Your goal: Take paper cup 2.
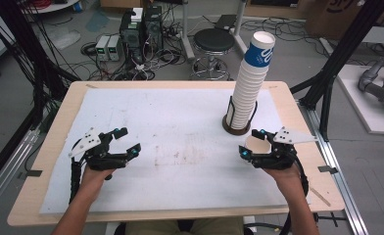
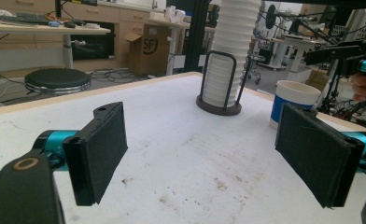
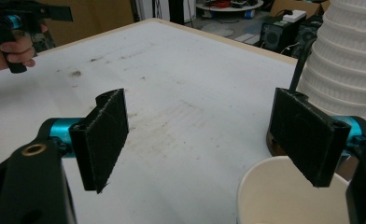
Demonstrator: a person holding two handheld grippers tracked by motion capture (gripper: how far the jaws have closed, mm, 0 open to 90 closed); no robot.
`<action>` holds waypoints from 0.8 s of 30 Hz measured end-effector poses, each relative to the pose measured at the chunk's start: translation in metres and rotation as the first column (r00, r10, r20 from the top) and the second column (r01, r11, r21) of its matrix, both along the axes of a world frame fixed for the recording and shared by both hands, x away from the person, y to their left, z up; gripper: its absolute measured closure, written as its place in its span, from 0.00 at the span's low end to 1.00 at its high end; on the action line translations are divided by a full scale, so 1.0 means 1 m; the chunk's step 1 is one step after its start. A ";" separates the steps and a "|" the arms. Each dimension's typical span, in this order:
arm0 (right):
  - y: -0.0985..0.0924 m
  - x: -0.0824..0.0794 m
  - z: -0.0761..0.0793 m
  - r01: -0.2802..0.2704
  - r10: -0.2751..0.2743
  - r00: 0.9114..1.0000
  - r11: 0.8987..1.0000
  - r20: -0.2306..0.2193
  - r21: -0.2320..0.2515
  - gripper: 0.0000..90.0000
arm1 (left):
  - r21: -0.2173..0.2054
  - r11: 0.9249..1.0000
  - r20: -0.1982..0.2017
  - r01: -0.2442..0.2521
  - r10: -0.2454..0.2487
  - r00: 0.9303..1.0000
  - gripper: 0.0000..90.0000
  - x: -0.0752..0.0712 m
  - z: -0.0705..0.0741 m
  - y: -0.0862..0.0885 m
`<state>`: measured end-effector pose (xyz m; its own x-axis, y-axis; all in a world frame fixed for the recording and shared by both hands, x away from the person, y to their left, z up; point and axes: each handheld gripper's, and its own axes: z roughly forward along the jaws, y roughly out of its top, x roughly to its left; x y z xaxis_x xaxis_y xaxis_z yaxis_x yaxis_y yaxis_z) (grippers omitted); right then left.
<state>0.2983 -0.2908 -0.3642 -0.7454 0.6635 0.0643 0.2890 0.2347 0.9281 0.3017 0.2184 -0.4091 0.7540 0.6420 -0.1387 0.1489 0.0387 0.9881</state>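
Note:
A single paper cup (image 1: 257, 145), blue outside with a white rim, stands upright on the white mat (image 1: 180, 112) at the right. My right gripper (image 1: 252, 143) is open around it, and in the right gripper view one jaw hangs over the cup's rim (image 3: 284, 196). Just behind rises a tall stack of paper cups (image 1: 249, 83) in a dark wire holder (image 1: 238, 126). My left gripper (image 1: 130, 139) stands open above the mat's left side, nothing between its pads (image 2: 99, 149). The left gripper view shows the cup (image 2: 293, 100) and the right gripper (image 2: 358, 58) beyond it.
Brown stains mark the mat's middle (image 1: 180, 156). The wooden table edge (image 1: 48, 147) frames the mat. Beyond the table are a black stool (image 1: 213, 41), computer cases (image 1: 141, 29) with cables, and black frame posts (image 1: 327, 83) at the right.

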 end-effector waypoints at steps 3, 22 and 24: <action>0.002 0.001 0.004 -0.004 0.004 1.000 1.000 0.002 0.000 0.23 | -0.004 1.000 -0.001 0.000 0.000 1.000 0.18 0.000 0.000 0.001; 0.011 0.022 0.067 -0.011 0.012 0.999 1.000 0.030 -0.019 0.23 | -0.002 1.000 -0.007 0.014 -0.014 1.000 0.18 -0.001 -0.001 -0.001; 0.011 0.024 0.074 -0.009 0.010 0.999 1.000 0.032 -0.021 0.23 | -0.003 1.000 -0.009 0.015 -0.015 1.000 0.18 -0.001 -0.001 -0.001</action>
<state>0.3226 -0.2796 -0.2901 -0.7529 0.6576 0.0266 0.2567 0.2562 0.9319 0.3009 0.2173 -0.4101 0.7621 0.6304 -0.1476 0.1586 0.0391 0.9866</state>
